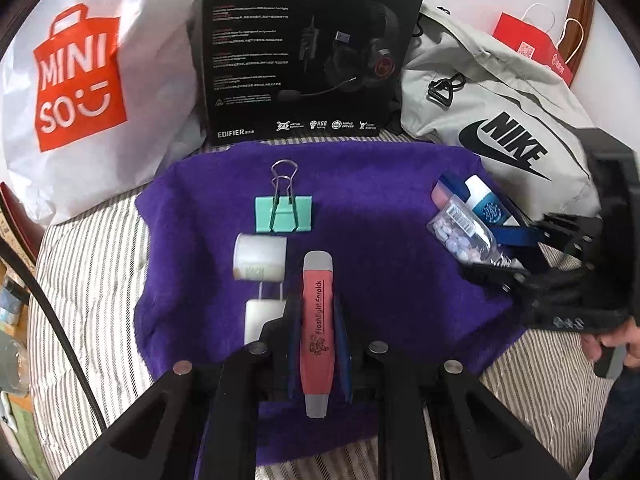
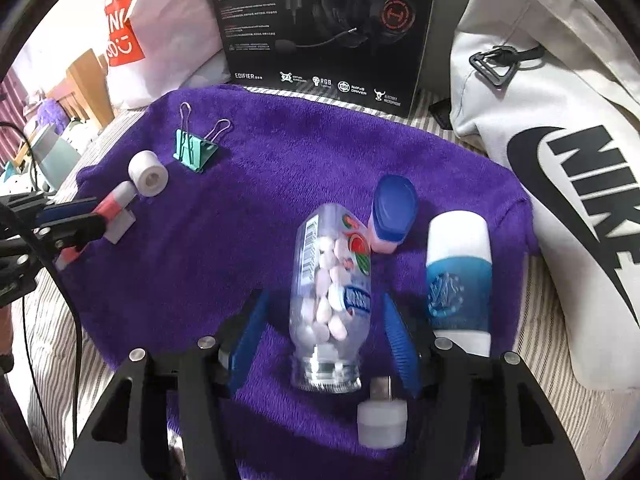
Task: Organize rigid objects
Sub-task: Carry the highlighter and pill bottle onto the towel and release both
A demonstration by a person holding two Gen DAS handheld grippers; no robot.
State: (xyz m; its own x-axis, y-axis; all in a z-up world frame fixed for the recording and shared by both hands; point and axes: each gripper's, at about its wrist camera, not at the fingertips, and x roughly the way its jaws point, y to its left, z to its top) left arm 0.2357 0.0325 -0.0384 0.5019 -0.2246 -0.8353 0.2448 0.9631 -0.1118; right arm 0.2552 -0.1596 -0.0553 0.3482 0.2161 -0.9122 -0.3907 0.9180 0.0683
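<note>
1. A glossy white Miniso bag point(image 1: 80, 92) slumps at the far left on the striped bedding point(image 1: 88, 264).
2. On the plush purple towel point(image 1: 380, 220) lie a mint metal binder clip point(image 1: 284, 214) with wire handles, a white tape roll point(image 1: 260, 258), and a small white plug point(image 1: 262, 314) touching the left gripper's finger.
3. The left gripper point(image 1: 318, 320) pinches a slim coral earpick point(image 1: 318, 328) with grey end caps between its blue ribbed pads.
4. A matte black headset box point(image 1: 308, 48) stands behind the towel.
5. The right gripper point(image 2: 324, 328) stands spread around a clear plastic candy bottle point(image 2: 330, 292) lying on its side, pads not touching it.
6. Beyond lie a blue-capped pink tube point(image 2: 390, 214), a white-and-blue tube point(image 2: 458, 280) and a white USB adapter point(image 2: 382, 416).
7. A grey Nike bag point(image 2: 560, 160) sits far right.
</note>
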